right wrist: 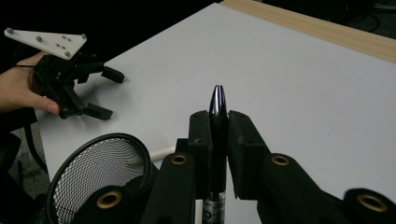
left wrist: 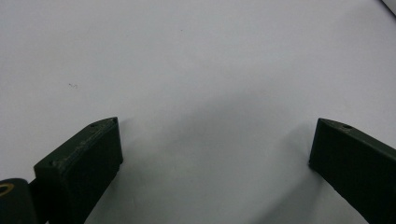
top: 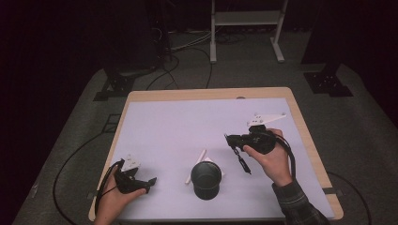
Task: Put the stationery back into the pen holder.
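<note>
The left gripper (top: 149, 181) rests wide open by the table's (top: 197, 93) near-left corner. The mesh cup (top: 206, 179) at the near edge has 1 white stick (top: 195, 166) beside it — the right gripper (top: 236, 152) clamps a pen (right wrist: 217, 135), likely bound for the cup.

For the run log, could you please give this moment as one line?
right hand-held gripper: shut on pen | left hand-held gripper: open | mesh cup: upright on table

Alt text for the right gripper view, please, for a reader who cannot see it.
The right tongs are shut on a black pen that points up past the tips, over a white table. At lower left stands a black mesh cup; behind it a hand holds the left tongs open.
</note>
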`<state>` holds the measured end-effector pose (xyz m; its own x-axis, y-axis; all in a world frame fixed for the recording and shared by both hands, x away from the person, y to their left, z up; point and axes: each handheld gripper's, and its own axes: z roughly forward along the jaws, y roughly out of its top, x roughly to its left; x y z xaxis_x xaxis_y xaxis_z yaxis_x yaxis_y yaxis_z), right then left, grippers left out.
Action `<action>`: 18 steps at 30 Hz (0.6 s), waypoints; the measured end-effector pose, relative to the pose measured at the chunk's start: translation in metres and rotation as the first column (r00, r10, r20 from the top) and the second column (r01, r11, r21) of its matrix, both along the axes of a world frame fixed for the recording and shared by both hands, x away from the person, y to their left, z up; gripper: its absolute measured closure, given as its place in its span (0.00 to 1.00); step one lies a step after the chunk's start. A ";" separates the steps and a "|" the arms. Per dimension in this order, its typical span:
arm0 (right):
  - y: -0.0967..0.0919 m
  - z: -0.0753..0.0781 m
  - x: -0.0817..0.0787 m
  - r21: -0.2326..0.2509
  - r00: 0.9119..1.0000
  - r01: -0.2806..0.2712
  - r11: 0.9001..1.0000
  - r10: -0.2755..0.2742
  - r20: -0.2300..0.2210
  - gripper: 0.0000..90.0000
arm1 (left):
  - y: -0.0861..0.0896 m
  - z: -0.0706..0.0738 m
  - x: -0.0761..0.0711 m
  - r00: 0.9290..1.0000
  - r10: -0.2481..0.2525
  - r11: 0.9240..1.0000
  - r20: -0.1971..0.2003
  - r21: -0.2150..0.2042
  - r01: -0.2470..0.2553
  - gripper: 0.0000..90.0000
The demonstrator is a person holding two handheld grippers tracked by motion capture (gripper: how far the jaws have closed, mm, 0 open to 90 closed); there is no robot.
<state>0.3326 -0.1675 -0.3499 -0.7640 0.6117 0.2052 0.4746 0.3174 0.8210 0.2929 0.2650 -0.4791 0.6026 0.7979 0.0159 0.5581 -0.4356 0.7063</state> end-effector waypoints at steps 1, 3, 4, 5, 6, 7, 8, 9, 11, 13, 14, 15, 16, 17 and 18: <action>0.001 0.001 0.000 0.000 1.000 -0.006 1.000 0.006 0.007 0.88 | 0.000 0.000 0.000 1.000 0.000 1.000 0.000 0.000 0.000 0.02; 0.002 0.002 -0.002 0.004 1.000 -0.009 1.000 0.009 0.011 0.88 | 0.000 0.000 0.000 1.000 0.000 1.000 0.000 0.000 0.000 0.02; 0.003 0.003 -0.002 0.006 1.000 -0.012 1.000 0.012 0.013 0.88 | 0.000 0.000 0.000 1.000 0.000 1.000 0.000 0.000 0.000 0.02; 0.004 0.004 -0.003 0.008 1.000 -0.016 1.000 0.016 0.012 0.88 | 0.000 0.000 0.000 1.000 -0.003 1.000 0.002 0.004 0.003 0.02; 0.004 0.004 -0.003 0.009 1.000 -0.019 1.000 0.019 0.011 0.88 | 0.000 0.000 0.000 1.000 -0.003 1.000 0.002 0.003 0.003 0.02; 0.005 0.004 -0.004 0.009 1.000 -0.022 1.000 0.022 0.013 0.88 | 0.000 0.000 0.000 1.000 -0.001 1.000 0.001 0.002 0.001 0.02; 0.006 0.005 -0.004 0.010 1.000 -0.024 1.000 0.023 0.015 0.88 | 0.000 0.000 0.000 1.000 0.000 1.000 0.000 0.000 0.000 0.02; 0.006 0.005 -0.004 0.013 1.000 -0.026 1.000 0.026 0.016 0.88 | 0.000 0.000 0.000 1.000 0.000 1.000 0.000 0.000 0.000 0.02; 0.008 0.006 -0.005 0.012 0.999 -0.030 0.999 0.030 0.019 0.88 | 0.000 0.000 0.000 1.000 0.000 1.000 0.000 0.000 0.000 0.02; 0.009 0.007 -0.006 0.019 0.999 -0.037 0.999 0.036 0.023 0.88 | 0.000 0.000 0.000 1.000 0.000 1.000 0.000 0.000 0.000 0.02; 0.010 0.008 -0.007 0.020 0.999 -0.040 0.999 0.040 0.023 0.88 | 0.000 0.000 0.000 1.000 0.000 1.000 0.000 0.000 0.000 0.02; 0.011 0.008 -0.007 0.022 0.999 -0.045 0.999 0.044 0.026 0.88 | 0.000 0.000 0.000 1.000 -0.001 1.000 0.000 0.000 0.001 0.02; 0.012 0.009 -0.008 0.021 0.998 -0.048 0.999 0.047 0.030 0.88 | 0.000 0.000 0.000 1.000 -0.001 1.000 0.000 0.001 0.001 0.02; 0.013 0.010 -0.009 0.025 0.998 -0.049 0.998 0.049 0.031 0.88 | 0.000 0.000 0.000 1.000 -0.001 1.000 0.000 0.001 0.001 0.02; 0.013 0.010 -0.009 0.025 0.998 -0.054 0.998 0.053 0.034 0.88 | 0.000 0.000 0.000 1.000 -0.001 1.000 0.000 0.001 0.001 0.02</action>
